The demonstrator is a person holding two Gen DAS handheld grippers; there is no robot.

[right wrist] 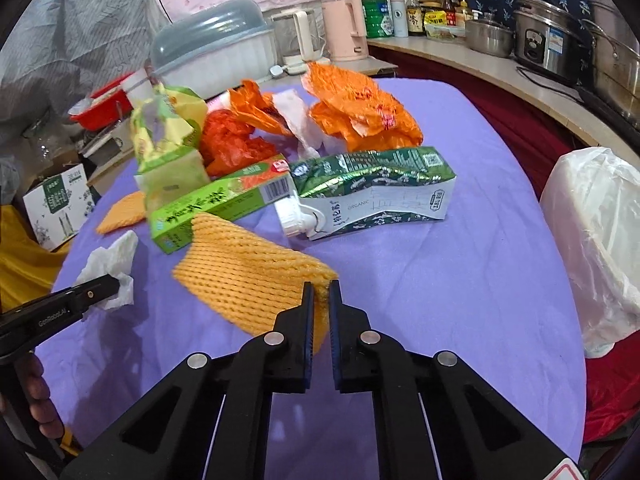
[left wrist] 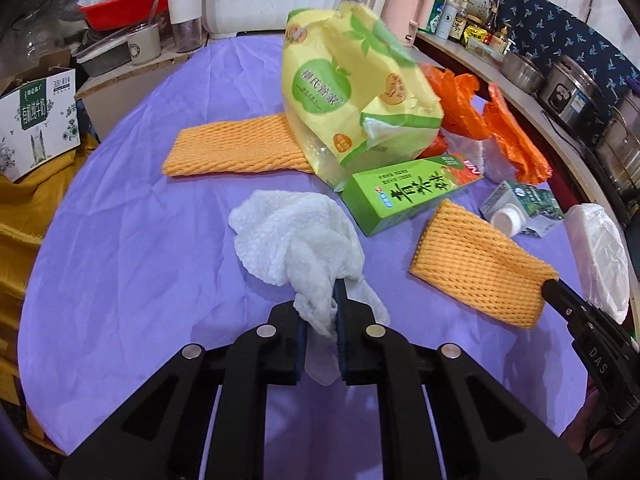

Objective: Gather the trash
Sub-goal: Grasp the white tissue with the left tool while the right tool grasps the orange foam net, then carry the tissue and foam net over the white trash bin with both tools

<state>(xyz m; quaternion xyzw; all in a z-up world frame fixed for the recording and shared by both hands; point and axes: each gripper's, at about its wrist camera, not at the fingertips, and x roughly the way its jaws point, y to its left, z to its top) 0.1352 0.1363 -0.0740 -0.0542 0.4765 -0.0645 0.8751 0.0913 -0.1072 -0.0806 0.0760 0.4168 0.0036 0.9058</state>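
My left gripper (left wrist: 322, 312) is shut on a crumpled white paper towel (left wrist: 292, 236) over the purple tablecloth (left wrist: 140, 240); the towel also shows in the right wrist view (right wrist: 110, 264). My right gripper (right wrist: 323, 292) is shut on the corner of an orange foam net sleeve (right wrist: 248, 276), which also shows in the left wrist view (left wrist: 480, 268). Behind lie a green box (left wrist: 408, 196), a green milk carton (right wrist: 372, 196), a yellow bag (left wrist: 352, 100), a second foam sleeve (left wrist: 236, 146) and orange plastic bags (right wrist: 360, 108).
A bin lined with a white plastic bag (right wrist: 596, 240) stands at the table's right edge. A covered white dish rack (right wrist: 216, 52), kettles (right wrist: 344, 28) and pots (right wrist: 548, 36) line the back and right counter. A cardboard box (left wrist: 36, 120) sits at the left.
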